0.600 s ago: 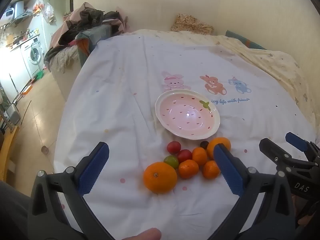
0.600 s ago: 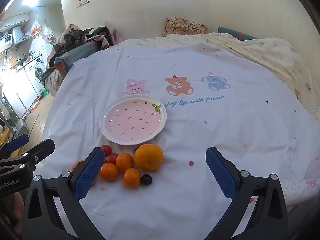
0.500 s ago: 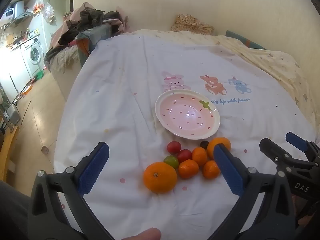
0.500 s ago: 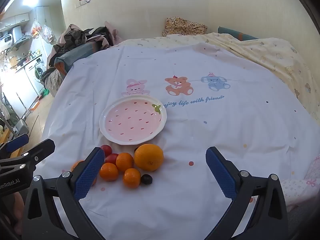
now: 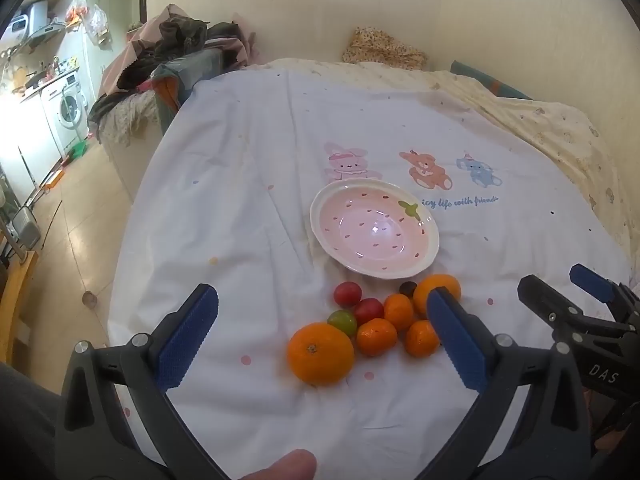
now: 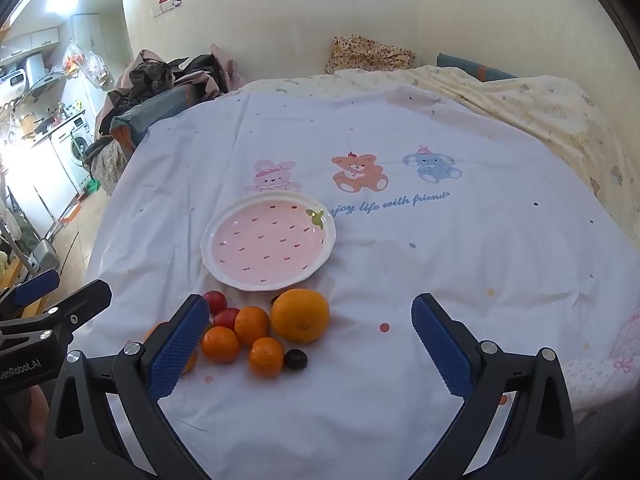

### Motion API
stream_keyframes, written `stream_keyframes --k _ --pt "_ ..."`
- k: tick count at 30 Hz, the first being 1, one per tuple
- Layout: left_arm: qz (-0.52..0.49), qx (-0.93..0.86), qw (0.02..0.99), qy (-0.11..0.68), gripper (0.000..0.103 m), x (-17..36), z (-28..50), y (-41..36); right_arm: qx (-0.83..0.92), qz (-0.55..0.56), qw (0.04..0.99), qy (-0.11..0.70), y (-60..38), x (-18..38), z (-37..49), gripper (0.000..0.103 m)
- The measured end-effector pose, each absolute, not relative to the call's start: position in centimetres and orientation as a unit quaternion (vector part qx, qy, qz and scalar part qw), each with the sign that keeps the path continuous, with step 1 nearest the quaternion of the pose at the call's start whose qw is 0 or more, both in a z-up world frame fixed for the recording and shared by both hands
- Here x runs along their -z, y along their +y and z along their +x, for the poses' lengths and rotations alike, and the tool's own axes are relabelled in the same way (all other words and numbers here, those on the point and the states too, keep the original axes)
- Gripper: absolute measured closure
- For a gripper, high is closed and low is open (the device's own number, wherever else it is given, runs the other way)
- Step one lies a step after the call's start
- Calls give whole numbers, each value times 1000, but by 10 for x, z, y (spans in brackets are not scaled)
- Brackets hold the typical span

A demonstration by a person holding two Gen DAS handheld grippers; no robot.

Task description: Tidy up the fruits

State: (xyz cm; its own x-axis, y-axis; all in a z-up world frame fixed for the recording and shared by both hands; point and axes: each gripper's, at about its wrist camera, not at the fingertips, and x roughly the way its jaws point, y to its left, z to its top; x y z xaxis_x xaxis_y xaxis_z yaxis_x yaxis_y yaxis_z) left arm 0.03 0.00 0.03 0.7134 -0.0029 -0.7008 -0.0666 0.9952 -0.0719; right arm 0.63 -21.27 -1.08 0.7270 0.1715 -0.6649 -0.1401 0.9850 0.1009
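On top of the bed lies a big white sheet point(image 5: 248, 208) with a pink bunny, an orange bear and a blue elephant printed on it; a yellow blanket point(image 6: 532, 108) sits behind it by the wall, and a pile of clothes point(image 5: 176, 60) is off to the left; both tongs hang above the near edge of the sheet, tipped down toward the fruit; the left tongs point(image 5: 324, 336) have their blue pads far apart and nothing between them is gripped; the right tongs point(image 6: 310, 340) are wide apart too and hold nothing; a pink plate point(image 6: 268, 242) with a white rim and little red seed marks rests flat on the sheet with no fruit on it; all the fruit sits in a bunch on the sheet just in front of the plate; one big orange point(image 5: 321, 353) is at the near left of the bunch; another big orange point(image 6: 301, 315) is on the right side, close to the plate; three small oranges point(image 6: 252, 325) huddle between them; two red tomatoes point(image 5: 347, 293) and one green tomato point(image 5: 342, 321) are on the left part; a tiny dark grape point(image 6: 296, 359) lies at the near right edge; a fingertip point(image 5: 280, 466) peeks in at the bottom of the left view
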Motion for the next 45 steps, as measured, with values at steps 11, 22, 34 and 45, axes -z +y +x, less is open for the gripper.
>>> stream_keyframes --k 11,22,34,45 --pt "-47 -18 924 379 0 -4 2 4 -85 23 929 359 -210 13 7 0" --pt "-46 -18 924 379 0 -2 0 2 -86 26 929 359 -212 9 7 0" --pt "-45 -24 924 380 0 1 -2 1 -86 27 929 360 -213 9 8 0" --pt "-46 -24 923 382 0 1 -3 2 -87 28 929 359 -213 8 8 0"
